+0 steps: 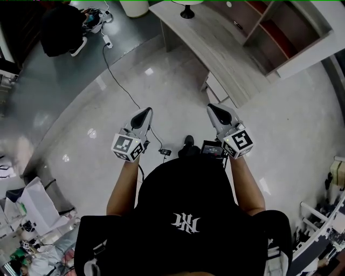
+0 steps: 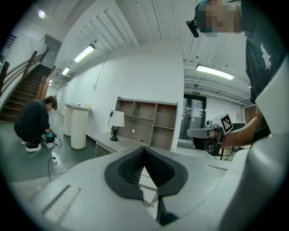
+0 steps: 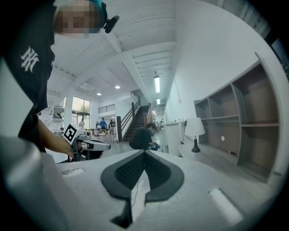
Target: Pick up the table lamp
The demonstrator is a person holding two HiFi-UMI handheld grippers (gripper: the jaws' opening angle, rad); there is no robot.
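The table lamp point(image 2: 117, 122) has a white shade and a thin black stem and stands on a long light-wood desk point(image 1: 215, 51) far ahead. In the head view only its black base point(image 1: 187, 12) shows at the top edge. From the right gripper view the lamp point(image 3: 195, 131) is seen on the right, in front of the shelves. My left gripper point(image 1: 146, 112) and right gripper point(image 1: 211, 108) are held side by side over the floor, well short of the desk. Both are shut with nothing between their jaws. Each shows in the other's view: the right gripper point(image 2: 199, 133) and the left gripper point(image 3: 97, 145).
An open wooden shelf unit point(image 1: 280, 38) stands behind the desk. A person in black point(image 1: 62, 27) crouches at the far left by a power strip, with a black cable point(image 1: 116, 75) running across the glossy floor. A white cylindrical column point(image 2: 78, 128) stands left of the desk.
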